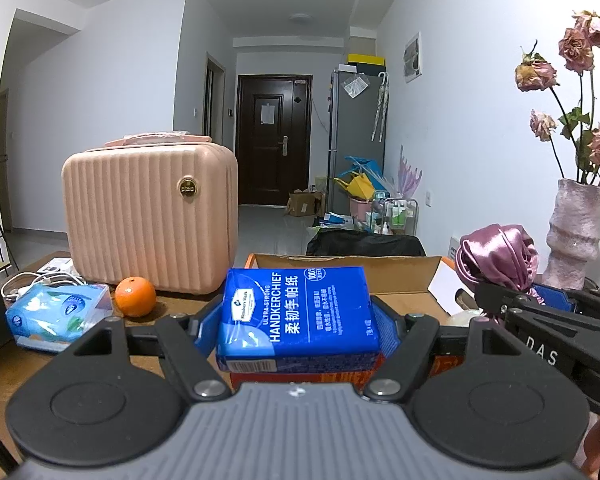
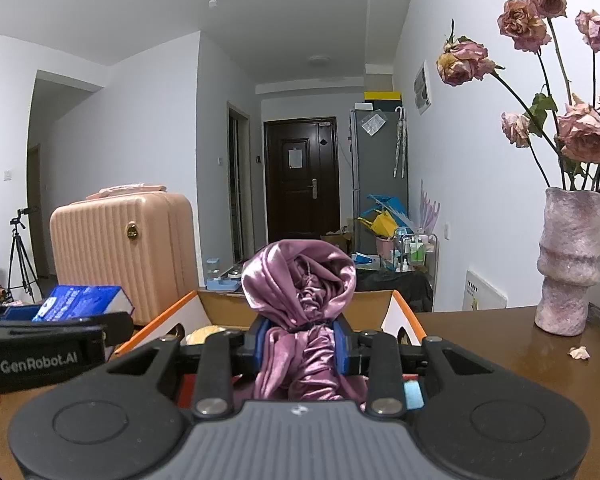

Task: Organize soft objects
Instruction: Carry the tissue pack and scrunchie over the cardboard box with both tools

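Left tool (image 1: 296,326) was clamped across the short sides of a blue handkerchief pack (image 1: 296,316), held above the near edge of the open cardboard box (image 1: 340,280); the box stood on the worktop (image 2: 480,344), centre, with a pink case (image 1: 148,216) to its far left and a vase of dried roses (image 2: 572,260) well to the right. The pack's long axis ran near to far along the fingers, printed face up, far end tilted slightly higher. Judged light, compressible, film-wrapped and likely slick; a hold across the middle of its width, as here, should keep it from pivoting. Right tool (image 2: 300,346) was pinched on a bundle of mauve satin fabric (image 2: 300,280), also above the box's near side, just right of the pack. The bundle stood roughly upright, its rolled head above the fingers, loose folds hanging below toward the camera. Judged very soft and slippery, with no stiffness; gripping the gathered neck seemed best, since loose tails could slide out. A second tissue pack (image 1: 58,316) and an orange (image 1: 135,296) lay on the worktop, left.
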A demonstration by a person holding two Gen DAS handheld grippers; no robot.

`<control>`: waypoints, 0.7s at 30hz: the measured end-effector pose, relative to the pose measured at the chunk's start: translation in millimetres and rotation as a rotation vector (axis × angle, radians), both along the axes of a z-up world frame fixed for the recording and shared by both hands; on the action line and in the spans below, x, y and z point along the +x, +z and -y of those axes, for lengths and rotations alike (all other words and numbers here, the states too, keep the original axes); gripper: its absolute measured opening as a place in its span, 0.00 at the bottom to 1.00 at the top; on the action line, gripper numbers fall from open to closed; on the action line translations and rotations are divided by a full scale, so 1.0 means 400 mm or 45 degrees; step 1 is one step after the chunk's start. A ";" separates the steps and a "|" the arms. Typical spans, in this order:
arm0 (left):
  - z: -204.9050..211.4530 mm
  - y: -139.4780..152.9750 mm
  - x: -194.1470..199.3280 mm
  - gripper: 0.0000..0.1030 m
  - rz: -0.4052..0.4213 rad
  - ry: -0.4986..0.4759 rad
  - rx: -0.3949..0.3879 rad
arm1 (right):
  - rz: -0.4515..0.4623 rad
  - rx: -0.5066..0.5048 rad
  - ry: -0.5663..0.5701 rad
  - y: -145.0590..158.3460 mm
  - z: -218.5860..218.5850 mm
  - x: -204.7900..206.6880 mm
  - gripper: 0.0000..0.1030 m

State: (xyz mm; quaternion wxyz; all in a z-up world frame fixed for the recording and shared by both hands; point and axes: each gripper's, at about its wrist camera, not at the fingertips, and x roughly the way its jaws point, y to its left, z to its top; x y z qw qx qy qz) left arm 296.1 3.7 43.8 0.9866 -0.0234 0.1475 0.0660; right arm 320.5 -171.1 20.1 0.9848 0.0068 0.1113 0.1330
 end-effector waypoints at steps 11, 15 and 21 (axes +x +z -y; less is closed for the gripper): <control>-0.005 0.001 0.090 0.73 0.003 0.020 -0.005 | 0.002 0.012 -0.025 0.008 -0.003 0.095 0.30; -0.006 -0.001 0.118 0.73 0.004 0.028 -0.003 | 0.008 0.010 -0.028 0.010 -0.011 0.114 0.30; -0.005 -0.002 0.159 0.73 0.012 0.037 -0.005 | 0.010 0.001 -0.045 0.018 -0.018 0.159 0.30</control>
